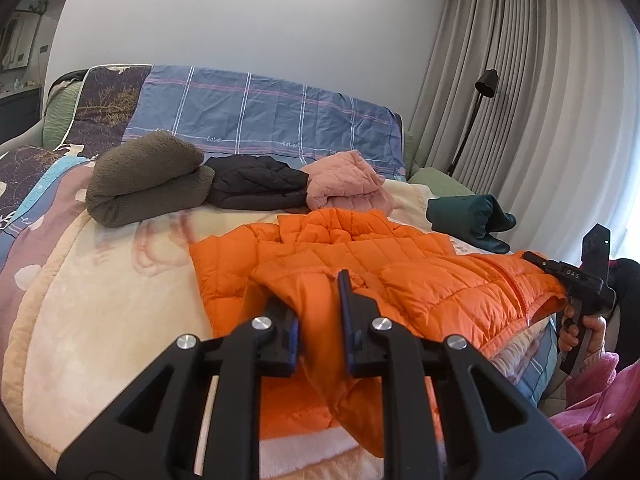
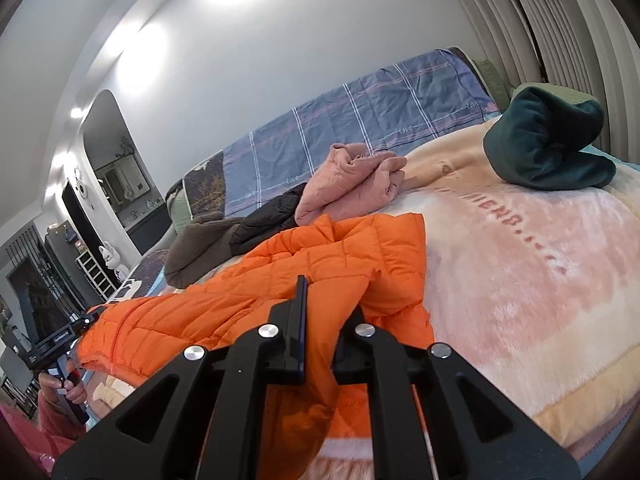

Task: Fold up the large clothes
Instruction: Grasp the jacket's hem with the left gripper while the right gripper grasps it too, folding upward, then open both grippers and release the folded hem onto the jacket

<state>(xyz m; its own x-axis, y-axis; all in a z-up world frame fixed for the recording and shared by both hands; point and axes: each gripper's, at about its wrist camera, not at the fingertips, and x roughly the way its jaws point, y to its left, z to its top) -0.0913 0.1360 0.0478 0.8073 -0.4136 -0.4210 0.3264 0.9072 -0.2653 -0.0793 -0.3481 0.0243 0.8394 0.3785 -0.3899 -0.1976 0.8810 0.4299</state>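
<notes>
An orange quilted puffer jacket (image 1: 360, 264) lies spread on the cream and pink blanket (image 1: 100, 300) of a bed, its near hem lifted. My left gripper (image 1: 314, 292) is shut on a fold of the jacket's near edge, and orange cloth fills the gap between its fingers. At the right, my right gripper (image 1: 560, 276) grips the hem by the zipper, with a hand (image 1: 580, 328) on its handle. In the right wrist view my right gripper (image 2: 328, 300) pinches orange fabric (image 2: 280, 272), which hides the right fingertip. My left gripper (image 2: 80, 328) shows at the far left.
Folded garments lie in a row near the pillows: an olive fleece (image 1: 148, 180), a black jacket (image 1: 256, 184) and a pink jacket (image 1: 344, 180). A dark green garment (image 1: 468, 216) lies at the bed's right side. A black floor lamp (image 1: 480, 112) stands by grey curtains (image 1: 540, 100).
</notes>
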